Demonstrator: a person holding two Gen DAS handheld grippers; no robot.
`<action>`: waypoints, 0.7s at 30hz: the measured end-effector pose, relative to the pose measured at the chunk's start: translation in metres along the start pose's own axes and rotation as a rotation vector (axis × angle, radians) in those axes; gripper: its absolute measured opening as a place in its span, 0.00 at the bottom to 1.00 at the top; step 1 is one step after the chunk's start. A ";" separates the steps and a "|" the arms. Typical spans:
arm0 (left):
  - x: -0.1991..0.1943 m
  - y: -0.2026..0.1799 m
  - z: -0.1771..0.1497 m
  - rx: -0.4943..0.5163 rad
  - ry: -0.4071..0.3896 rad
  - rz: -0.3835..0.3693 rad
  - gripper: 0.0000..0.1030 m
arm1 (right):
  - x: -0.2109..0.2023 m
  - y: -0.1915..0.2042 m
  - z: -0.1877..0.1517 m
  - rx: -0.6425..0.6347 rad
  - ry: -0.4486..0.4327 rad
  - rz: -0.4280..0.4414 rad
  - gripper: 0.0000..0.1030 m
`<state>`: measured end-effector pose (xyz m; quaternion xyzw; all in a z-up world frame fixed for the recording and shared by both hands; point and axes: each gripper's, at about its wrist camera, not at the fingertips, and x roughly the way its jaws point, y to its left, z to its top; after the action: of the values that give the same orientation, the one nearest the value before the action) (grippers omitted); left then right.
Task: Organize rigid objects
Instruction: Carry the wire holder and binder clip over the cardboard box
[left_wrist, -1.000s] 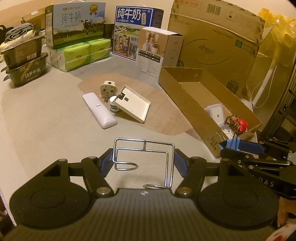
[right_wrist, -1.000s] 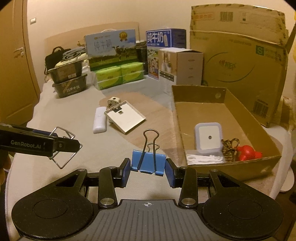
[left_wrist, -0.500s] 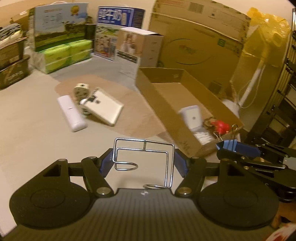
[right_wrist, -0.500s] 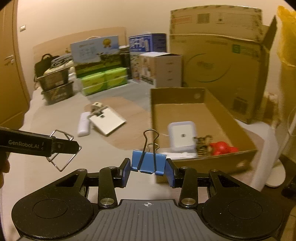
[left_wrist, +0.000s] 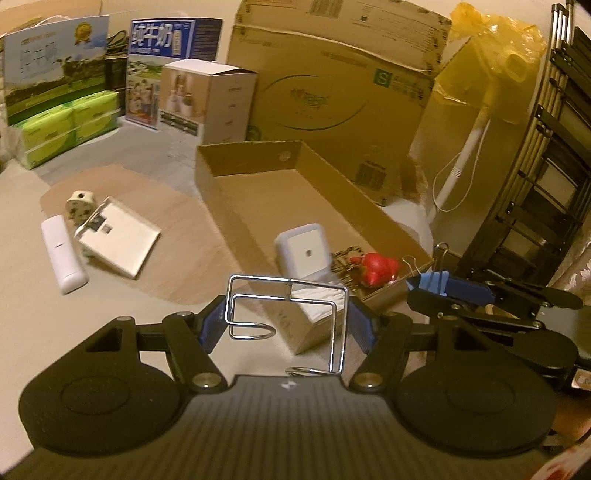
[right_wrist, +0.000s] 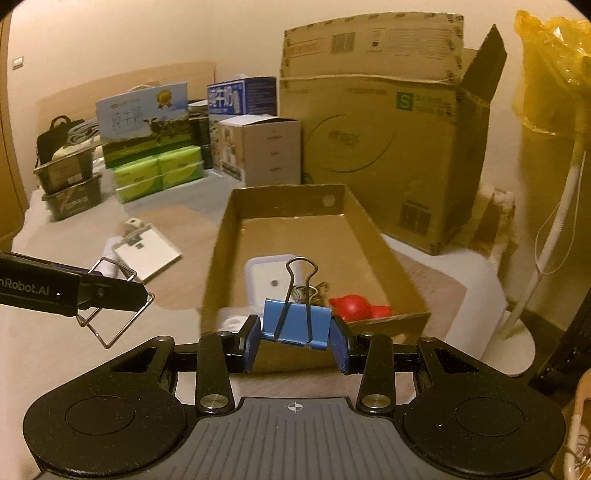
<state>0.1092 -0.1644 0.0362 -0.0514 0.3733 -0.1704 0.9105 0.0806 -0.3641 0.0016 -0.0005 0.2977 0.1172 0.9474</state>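
- The left gripper (left_wrist: 286, 325) tilts downward near the open cardboard tray's (left_wrist: 236, 206) near corner, jaws clamped on a bent wire holder (left_wrist: 288, 310).
- The right gripper (right_wrist: 295, 341) tilts downward at the tray's near end, to the right of the left one, pads pinching a blue binder clip (right_wrist: 297, 323).

wall (right_wrist: 110, 44): cream | light: warm, dim | big cardboard carton (right_wrist: 380, 155): rear
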 end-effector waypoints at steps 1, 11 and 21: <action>0.002 -0.003 0.002 0.003 0.001 -0.003 0.64 | 0.001 -0.004 0.001 -0.001 -0.001 -0.001 0.39; 0.031 -0.021 0.021 0.025 0.008 -0.017 0.64 | 0.021 -0.037 0.013 -0.010 0.006 -0.007 0.39; 0.057 -0.020 0.047 0.011 -0.002 -0.019 0.64 | 0.050 -0.058 0.037 -0.017 0.005 0.018 0.39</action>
<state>0.1742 -0.2048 0.0368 -0.0499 0.3711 -0.1811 0.9094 0.1546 -0.4068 -0.0003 -0.0061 0.2993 0.1280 0.9455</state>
